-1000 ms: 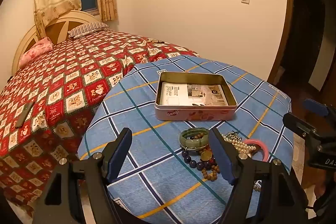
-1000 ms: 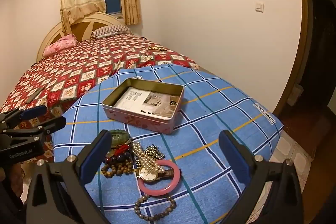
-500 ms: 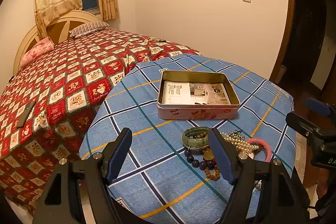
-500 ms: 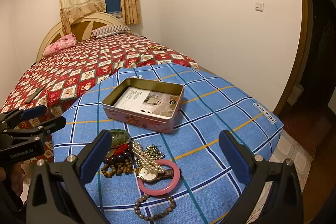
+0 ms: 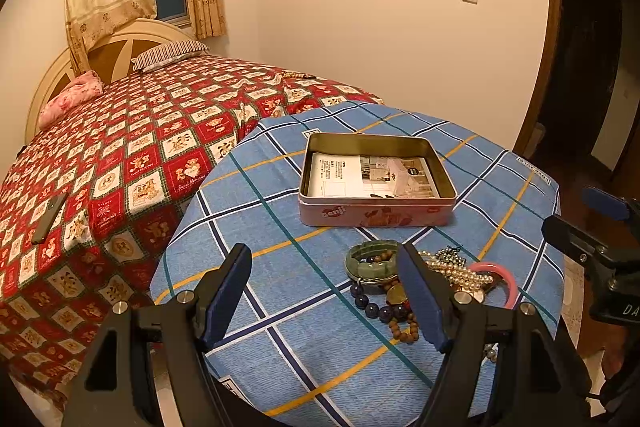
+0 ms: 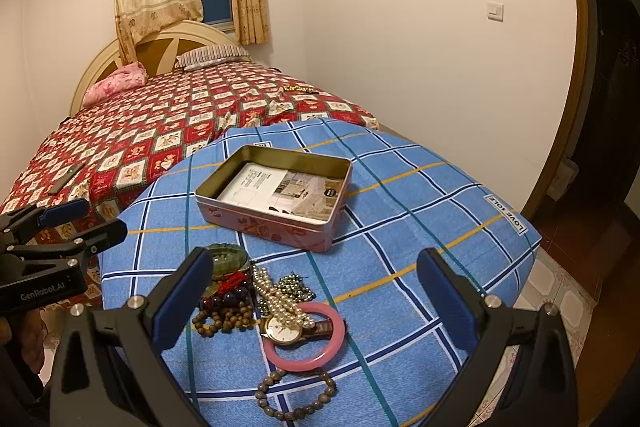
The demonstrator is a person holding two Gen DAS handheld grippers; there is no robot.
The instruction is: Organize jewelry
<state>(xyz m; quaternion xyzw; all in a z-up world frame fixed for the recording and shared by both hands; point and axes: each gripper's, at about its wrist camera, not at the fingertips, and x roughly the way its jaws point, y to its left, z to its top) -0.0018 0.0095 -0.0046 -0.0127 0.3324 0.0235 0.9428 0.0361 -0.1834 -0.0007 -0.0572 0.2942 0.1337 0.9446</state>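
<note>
A pile of jewelry lies on the blue checked tablecloth (image 6: 420,195): a green jade bracelet (image 5: 370,259), a pearl necklace (image 6: 276,297), a pink bangle (image 6: 310,355), a watch (image 6: 284,329), and dark and brown bead bracelets (image 6: 296,397). An open pink tin (image 5: 376,181) with a leaflet inside stands behind the pile; it also shows in the right wrist view (image 6: 280,197). My left gripper (image 5: 324,293) is open and empty, above the cloth just left of the pile. My right gripper (image 6: 314,301) is open and empty, hovering over the pile.
A bed with a red patterned cover (image 5: 120,163) lies left of the table, with a phone (image 5: 48,213) on it. A dark doorway (image 5: 580,75) is at the right. The table edge drops to a tiled floor (image 6: 568,303).
Both views have shifted only slightly; the left gripper has drawn back and up a little, so the tin and pile sit a bit farther off. Both grippers stay open.
</note>
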